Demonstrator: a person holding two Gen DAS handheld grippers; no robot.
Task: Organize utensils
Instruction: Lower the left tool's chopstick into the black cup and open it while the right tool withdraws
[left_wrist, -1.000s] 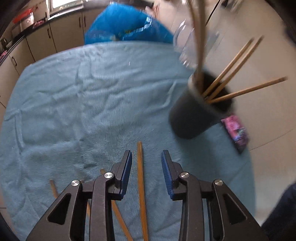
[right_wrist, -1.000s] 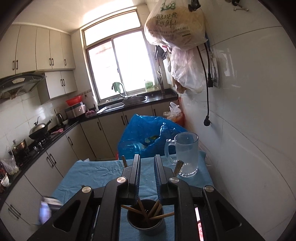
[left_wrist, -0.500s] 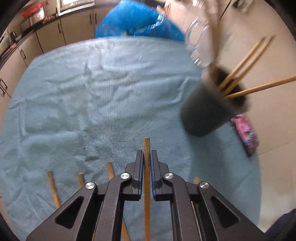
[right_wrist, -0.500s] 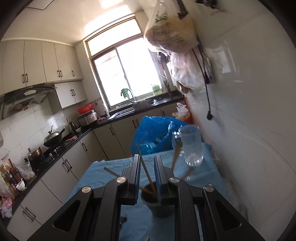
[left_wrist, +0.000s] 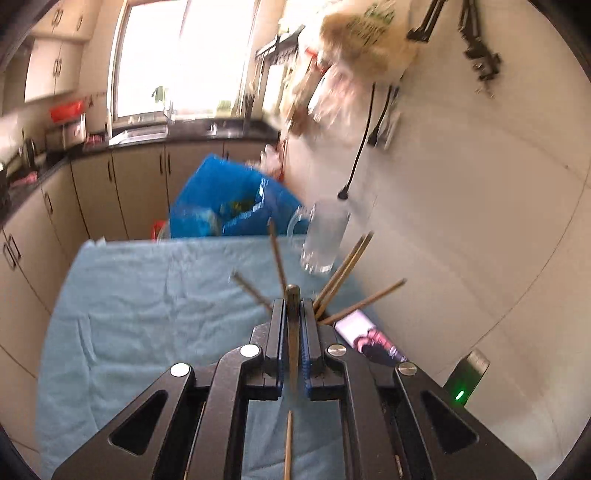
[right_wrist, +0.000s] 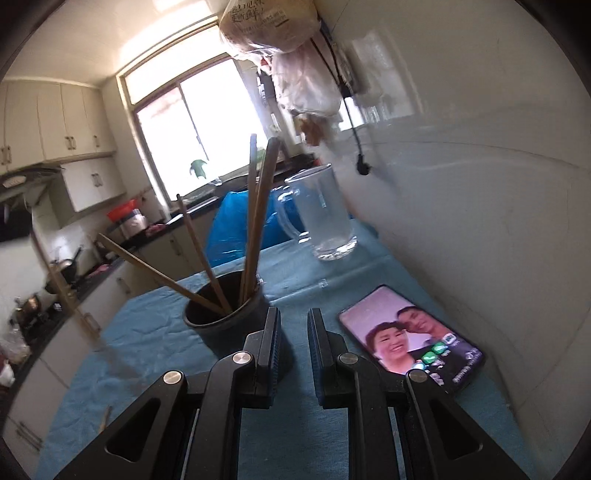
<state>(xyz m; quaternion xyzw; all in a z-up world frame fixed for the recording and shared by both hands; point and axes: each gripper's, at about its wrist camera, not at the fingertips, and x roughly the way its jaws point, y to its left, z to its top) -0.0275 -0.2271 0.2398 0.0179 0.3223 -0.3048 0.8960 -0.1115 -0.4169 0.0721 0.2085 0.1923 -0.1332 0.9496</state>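
Chopstick (left_wrist: 293, 332) is now clamped between the closed fingers of the left gripper (left_wrist: 294, 314) and has been lifted off the blue desk (left_wrist: 147, 314) toward the dark cup behind.

From the right wrist, the right gripper (right_wrist: 294, 325) is seen nearly closed on nothing, beside the cup (right_wrist: 229, 321), which has been set down.

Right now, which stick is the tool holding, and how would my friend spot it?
Find the blue towel on the table. Near its right side, sticks fan out of a cup hidden behind the left tool. The held stick is the only one pinched between the tool's blue pads, pointing straight ahead.
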